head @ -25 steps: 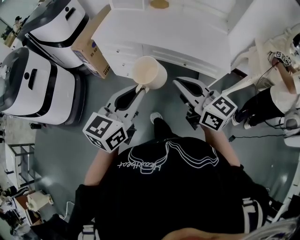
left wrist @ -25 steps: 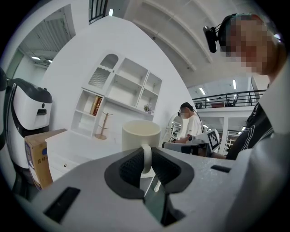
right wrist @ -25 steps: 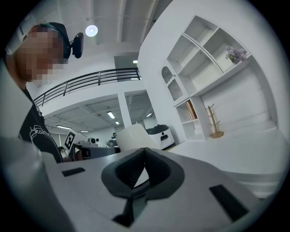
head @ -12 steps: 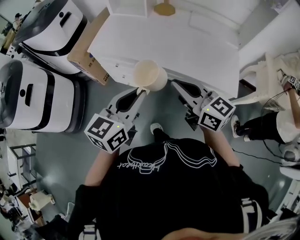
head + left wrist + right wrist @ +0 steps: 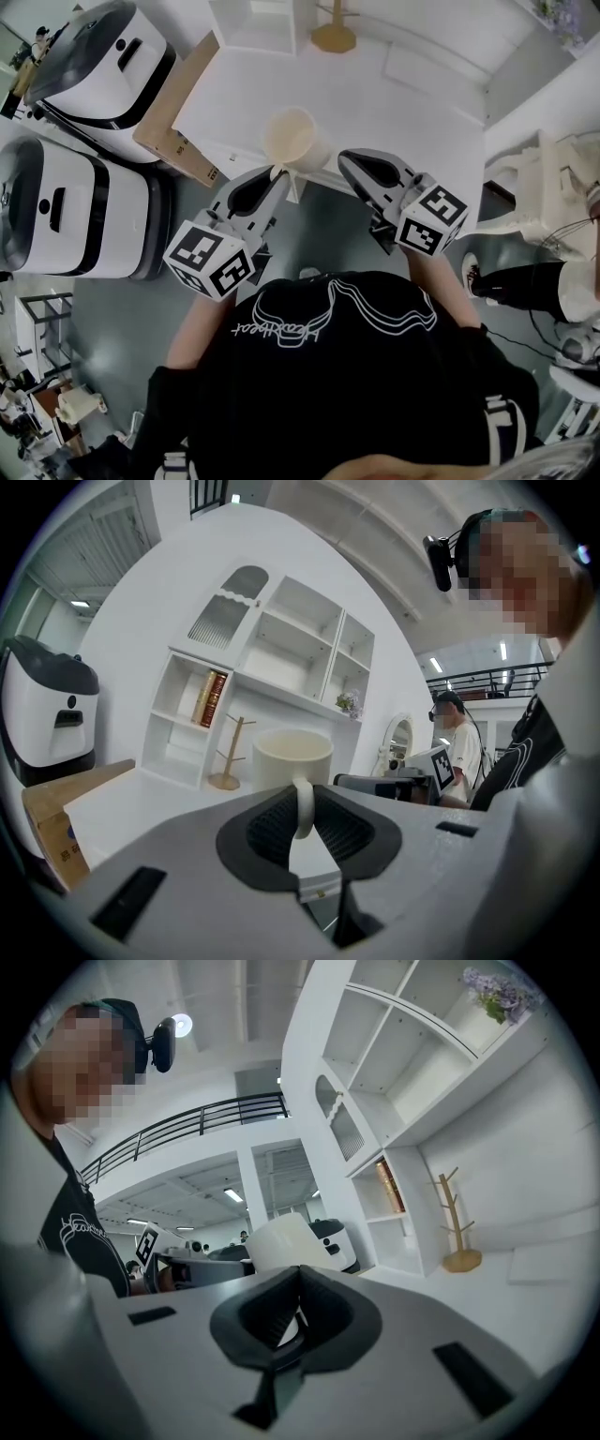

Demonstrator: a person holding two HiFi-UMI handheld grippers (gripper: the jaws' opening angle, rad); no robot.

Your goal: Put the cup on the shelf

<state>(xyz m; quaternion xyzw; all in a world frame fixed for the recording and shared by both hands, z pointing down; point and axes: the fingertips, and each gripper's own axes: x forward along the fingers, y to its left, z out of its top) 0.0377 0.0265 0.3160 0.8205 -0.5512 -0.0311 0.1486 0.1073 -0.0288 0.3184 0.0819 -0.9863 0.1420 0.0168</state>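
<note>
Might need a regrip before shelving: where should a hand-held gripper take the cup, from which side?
The handle, from the person's side: the cup is upright, its thin loop faces back, where the left hand-held gripper clamps it; the body looks too wide.

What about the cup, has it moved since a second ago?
Yes. The cup, in the left gripper, went forward past the white counter's front edge, nearer the wooden mug tree.

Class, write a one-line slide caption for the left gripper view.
Left gripper holds a cream cup by its handle, facing white shelves.
</note>
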